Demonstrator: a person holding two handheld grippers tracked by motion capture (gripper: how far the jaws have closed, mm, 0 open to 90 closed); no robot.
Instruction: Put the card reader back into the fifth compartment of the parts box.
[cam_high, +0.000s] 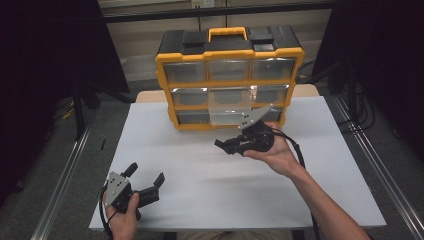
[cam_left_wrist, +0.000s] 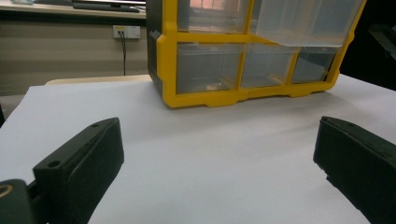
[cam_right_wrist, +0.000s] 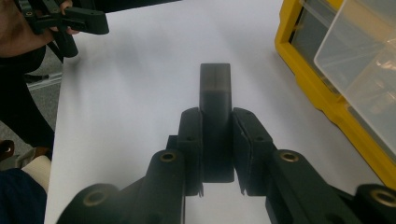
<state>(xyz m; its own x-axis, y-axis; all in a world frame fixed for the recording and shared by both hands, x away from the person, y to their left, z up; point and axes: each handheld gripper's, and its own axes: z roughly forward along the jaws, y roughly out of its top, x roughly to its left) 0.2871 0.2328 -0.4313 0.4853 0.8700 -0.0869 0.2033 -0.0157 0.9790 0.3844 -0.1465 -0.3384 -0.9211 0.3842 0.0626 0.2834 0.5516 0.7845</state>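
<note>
**Where things stand on the table**

The drawer organizer (cam_high: 229, 75) stands upright at the far middle of the table (cam_high: 200, 190), its drawers facing the person. One middle drawer (cam_high: 230, 106) is pulled out toward the near side. Just before that drawer, right of centre, the right gripper (cam_high: 225, 146) hangs over the table with a small block (cam_right_wrist: 215, 112) between its jaws, pointing left. The left gripper (cam_high: 146, 181) sits at the near left corner, well apart from the organizer.
</note>
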